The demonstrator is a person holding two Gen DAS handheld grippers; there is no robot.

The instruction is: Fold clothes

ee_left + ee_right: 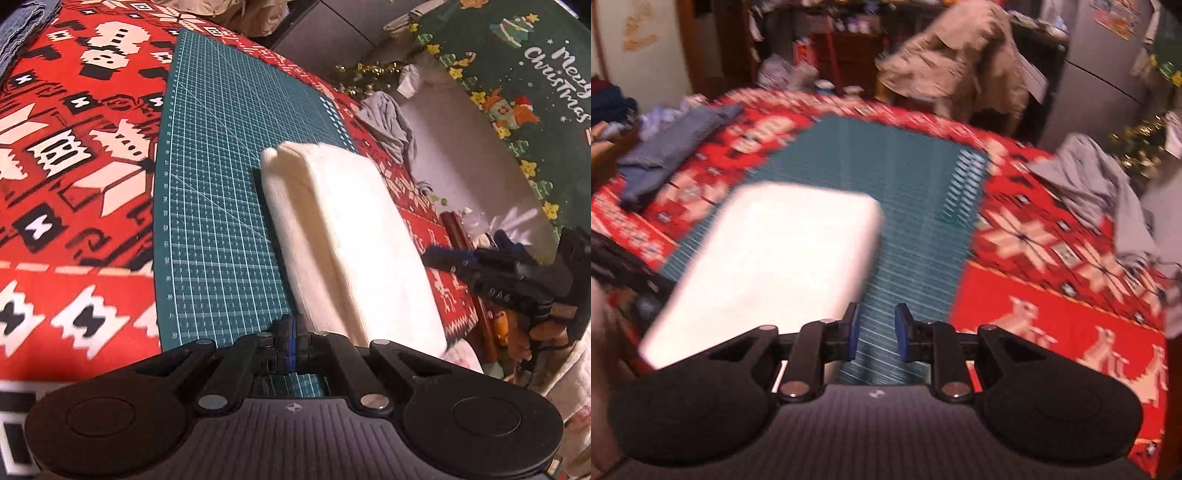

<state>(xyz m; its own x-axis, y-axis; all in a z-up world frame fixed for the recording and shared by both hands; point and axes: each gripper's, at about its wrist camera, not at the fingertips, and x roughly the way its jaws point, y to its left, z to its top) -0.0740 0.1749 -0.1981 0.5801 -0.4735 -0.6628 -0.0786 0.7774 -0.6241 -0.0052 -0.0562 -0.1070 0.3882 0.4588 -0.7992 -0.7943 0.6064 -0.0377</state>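
Left wrist view shows you the folded cream garment (pixel 343 236) lying on the green cutting mat (pixel 221 206), just to the right of your left fingers (pixel 291 345) and running away from them. Its long axis goes from the near right corner of the mat to the far middle, and its rounded folded end is the far one. Its left edge lies straight on the mat; its right edge reaches over the mat's border onto the red patterned cloth (pixel 66 155) that covers the surface. Your left fingers are clenched together, blue pads touching, with nothing between them, and they hang over the mat beside the garment's near end. To the left of these fingers the mat is bare and wide.

In the right wrist view, which is blurred, your right fingers (pixel 875 332) are released, with only the mat seen in the gap. The garment is to the left of them, and its near right edge passes just beside the left finger; whether they touch, you cannot tell. Ahead and right of these fingers the mat is free. A grey crumpled garment (pixel 1097 188) lies well apart at the far right, and a folded blue garment (pixel 665 155) at the far left.
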